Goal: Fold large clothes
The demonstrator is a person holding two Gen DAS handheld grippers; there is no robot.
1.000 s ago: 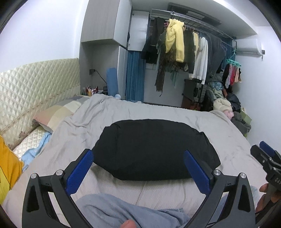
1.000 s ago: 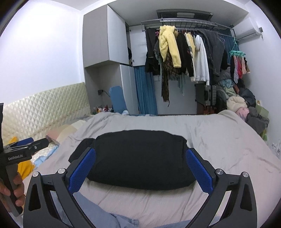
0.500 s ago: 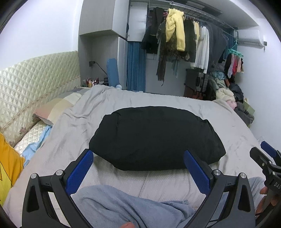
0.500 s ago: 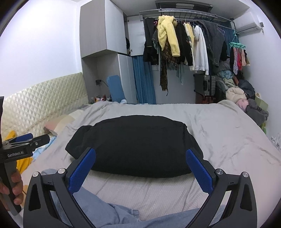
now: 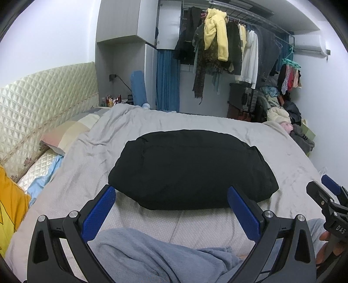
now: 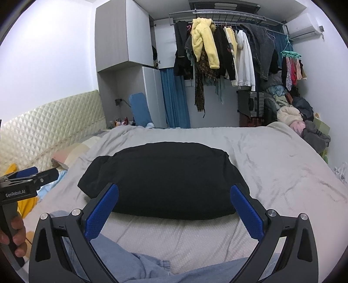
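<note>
folded black garment point(image 5: 191, 169) on bed point(image 5: 217, 124), grippers point(image 5: 171, 196) point(image 6: 174, 196) spread wide

Both cameras look forward along their own fingers, low over the near edge of the bed point(image 5: 217, 124), toward the clothes rail point(image 5: 239, 19) at 12 o'clock. The left view stands more to the left; the right gripper point(image 5: 324, 191) enters at 3 o'clock. In the right view the left gripper point(image 6: 32, 174) enters at 9 o'clock. Both share the black folded garment point(image 5: 191, 169), close ahead.
</note>
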